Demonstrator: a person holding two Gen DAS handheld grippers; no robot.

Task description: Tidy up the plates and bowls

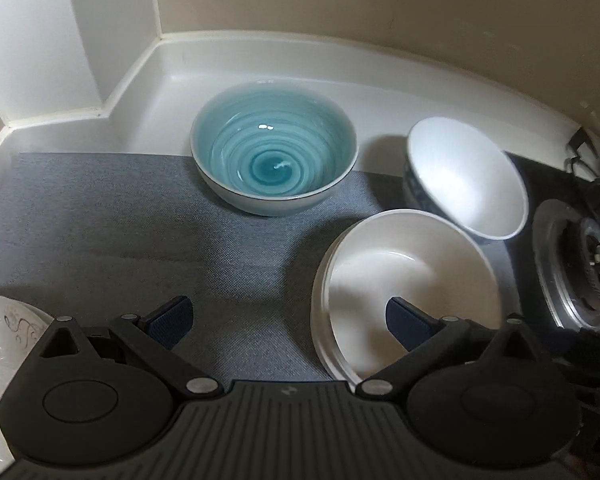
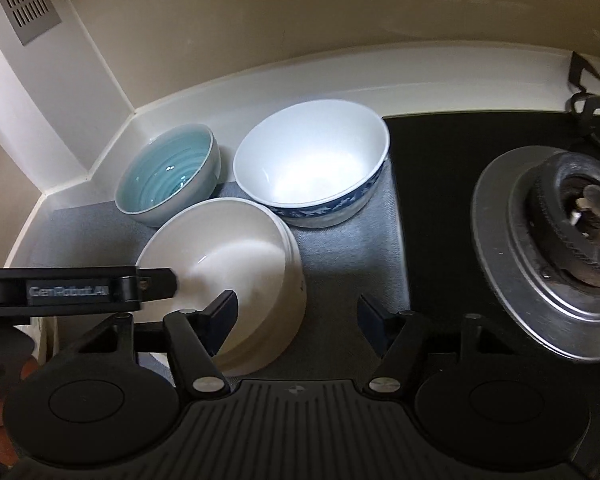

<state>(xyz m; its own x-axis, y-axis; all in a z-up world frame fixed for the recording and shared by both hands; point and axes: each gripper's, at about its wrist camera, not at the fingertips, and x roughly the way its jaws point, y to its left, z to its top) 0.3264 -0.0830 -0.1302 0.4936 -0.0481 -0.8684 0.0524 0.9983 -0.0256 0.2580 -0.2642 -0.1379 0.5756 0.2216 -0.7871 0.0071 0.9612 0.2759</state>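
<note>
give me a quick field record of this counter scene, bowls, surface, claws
surface: grey mat on a white counter
teal bowl: teal swirl bowl, upright, at the mat's far edge
blue-patterned bowl: white inside, blue-patterned bowl, upright, beside the stove burner
white bowl: plain white bowl, nearest, upright
left claw: left claw open, one finger inside the white bowl
right claw: right claw straddles the white bowl's rim, pads not seen pressing
other: edge of a decorated plate at lower left
</note>
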